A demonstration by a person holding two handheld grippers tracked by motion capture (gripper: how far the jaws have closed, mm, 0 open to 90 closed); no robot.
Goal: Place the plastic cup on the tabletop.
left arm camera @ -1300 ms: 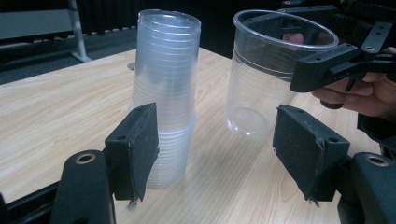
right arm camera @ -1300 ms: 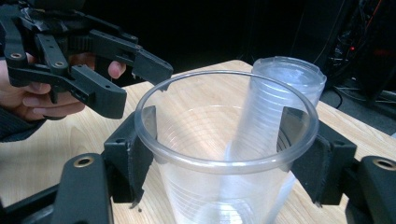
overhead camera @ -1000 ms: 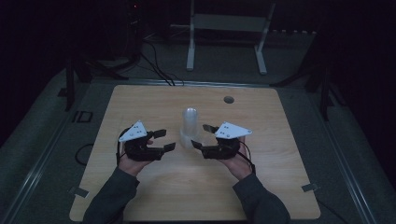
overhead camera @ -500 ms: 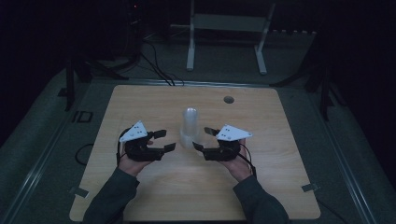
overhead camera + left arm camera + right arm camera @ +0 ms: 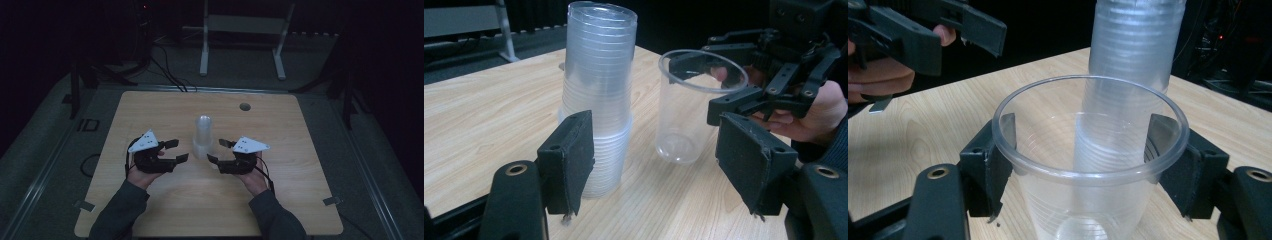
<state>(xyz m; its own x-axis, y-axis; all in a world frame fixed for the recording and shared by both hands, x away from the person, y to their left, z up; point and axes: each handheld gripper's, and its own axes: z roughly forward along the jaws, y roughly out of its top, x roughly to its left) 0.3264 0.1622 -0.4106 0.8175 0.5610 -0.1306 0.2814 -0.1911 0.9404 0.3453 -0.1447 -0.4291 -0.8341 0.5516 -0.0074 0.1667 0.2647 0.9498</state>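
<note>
R gripper (image 5: pixel 1083 165) is clamped on a single clear cup (image 5: pixel 1088 165), held upright on the wooden table (image 5: pixel 150 115), just beside the tall cup stack (image 5: pixel 203 135). L gripper (image 5: pixel 654 165) is held half open w/ nothing between its pads, near the stack's other side.

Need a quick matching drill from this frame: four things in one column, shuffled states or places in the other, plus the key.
Things:
1. tall stack of nested clear plastic cups
2. single clear plastic cup
3. left gripper
4. small dark round hole in the light wooden table top

States or places:
A. jaws apart with nothing between them
B. clamped between the right gripper's jaws, mouth upward
C. stands mouth-down on the table between the two grippers
D. beyond the stack, near the far edge

Pairs: 1-C, 2-B, 3-A, 4-D
</note>
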